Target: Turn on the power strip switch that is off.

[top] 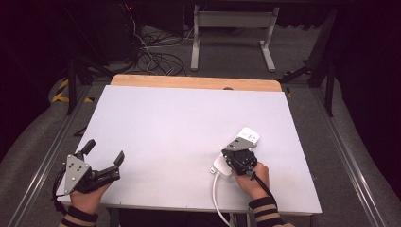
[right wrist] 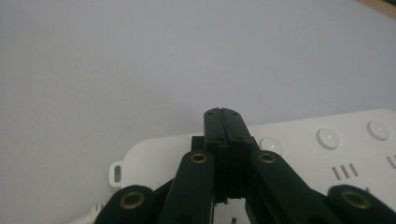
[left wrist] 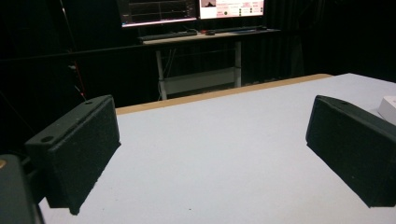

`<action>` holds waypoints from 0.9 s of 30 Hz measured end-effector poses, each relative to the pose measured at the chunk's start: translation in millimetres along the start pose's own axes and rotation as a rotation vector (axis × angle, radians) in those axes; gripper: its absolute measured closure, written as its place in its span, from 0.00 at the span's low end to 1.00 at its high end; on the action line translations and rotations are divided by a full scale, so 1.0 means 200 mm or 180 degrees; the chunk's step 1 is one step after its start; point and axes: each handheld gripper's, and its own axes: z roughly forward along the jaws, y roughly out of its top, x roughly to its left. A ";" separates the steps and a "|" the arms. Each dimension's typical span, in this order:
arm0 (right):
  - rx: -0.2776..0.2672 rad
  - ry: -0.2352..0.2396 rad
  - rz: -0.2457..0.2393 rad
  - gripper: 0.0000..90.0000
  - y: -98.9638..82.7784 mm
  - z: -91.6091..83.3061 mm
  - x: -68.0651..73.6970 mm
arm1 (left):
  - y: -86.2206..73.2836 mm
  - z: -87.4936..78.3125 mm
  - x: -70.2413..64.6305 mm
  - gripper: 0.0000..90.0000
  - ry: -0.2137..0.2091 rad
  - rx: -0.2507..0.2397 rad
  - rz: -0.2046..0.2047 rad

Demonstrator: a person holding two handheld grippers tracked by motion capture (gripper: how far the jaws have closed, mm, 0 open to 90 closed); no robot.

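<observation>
A white power strip point(top: 249, 135) lies on the white table point(top: 179, 123) at the front right, its white cord point(top: 215, 194) running off the front edge. My right gripper point(top: 241, 158) sits over the strip, held from above by a hand. In the right gripper view its jaws point(right wrist: 222, 113) are shut with nothing between them, tips down at the power strip point(right wrist: 299, 154) beside a row of round buttons point(right wrist: 329, 137). My left gripper point(top: 105, 150) rests at the front left corner, open and holding nothing. Its jaws point(left wrist: 212, 154) stand wide apart, and a corner of the power strip point(left wrist: 388, 106) shows at the right.
The table's wooden far edge point(top: 194, 82) borders a dark floor with tangled cables point(top: 151, 52) and a white desk frame point(top: 231, 28). Monitors point(left wrist: 191, 8) stand on a desk beyond the table.
</observation>
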 end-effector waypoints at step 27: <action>-0.2050 -0.0177 0.0372 1.00 -0.16 -0.42 -0.29 | 0.00 0.00 0.00 0.04 0.0009 0.0006 -0.0006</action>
